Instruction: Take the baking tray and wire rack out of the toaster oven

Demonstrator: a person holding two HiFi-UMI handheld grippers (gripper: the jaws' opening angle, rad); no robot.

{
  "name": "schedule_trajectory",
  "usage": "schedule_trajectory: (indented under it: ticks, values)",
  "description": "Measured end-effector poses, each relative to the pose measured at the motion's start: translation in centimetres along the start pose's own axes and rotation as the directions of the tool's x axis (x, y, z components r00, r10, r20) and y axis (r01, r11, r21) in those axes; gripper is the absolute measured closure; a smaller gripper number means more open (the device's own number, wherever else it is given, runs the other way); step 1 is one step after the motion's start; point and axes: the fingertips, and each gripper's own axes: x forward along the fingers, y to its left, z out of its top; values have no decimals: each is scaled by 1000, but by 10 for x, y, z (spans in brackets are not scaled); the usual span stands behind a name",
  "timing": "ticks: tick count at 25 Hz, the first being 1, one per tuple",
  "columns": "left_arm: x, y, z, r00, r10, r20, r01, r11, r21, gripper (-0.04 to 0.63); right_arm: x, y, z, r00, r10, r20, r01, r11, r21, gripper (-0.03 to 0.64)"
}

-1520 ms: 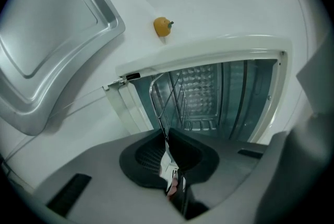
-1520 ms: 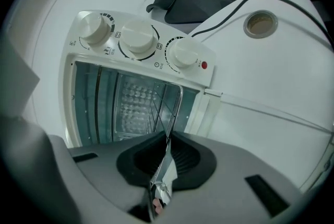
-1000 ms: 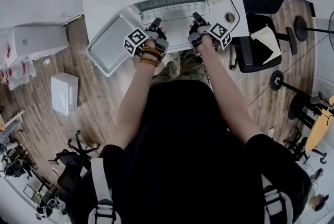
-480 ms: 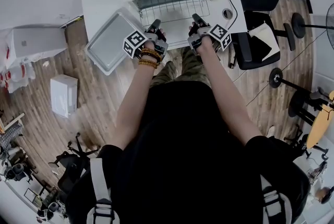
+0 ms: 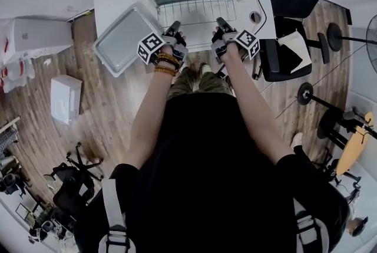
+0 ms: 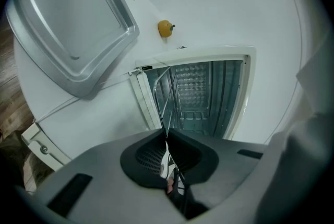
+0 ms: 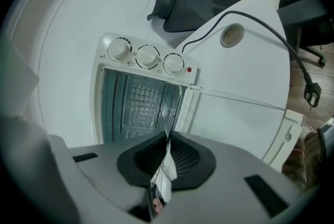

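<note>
While the silver wire rack (image 5: 197, 10) juts from the white toaster oven (image 7: 146, 56), the left gripper (image 5: 174, 26) and right gripper (image 5: 219, 22) each pinch its front bar, jaws closed tight on the wire. To the left, the grey metal baking tray (image 5: 123, 39) lies on the white table (image 6: 235, 9), overhanging its edge.

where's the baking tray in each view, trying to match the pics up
Head view: baking tray at upper left, just left of the wire rack.
Left gripper view: upper left.
Right gripper view: not in it.
Shared landmark: the wire rack, near the centre of both gripper views.
</note>
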Motion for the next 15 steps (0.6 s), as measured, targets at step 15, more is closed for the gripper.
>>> schedule_trajectory:
  ticks: [15]
  values:
    - [-35, 2, -32, 998, -1, 57, 1, 1000, 7, 563, -40, -4, -14, 996, 60, -65, -58, 998, 21, 577]
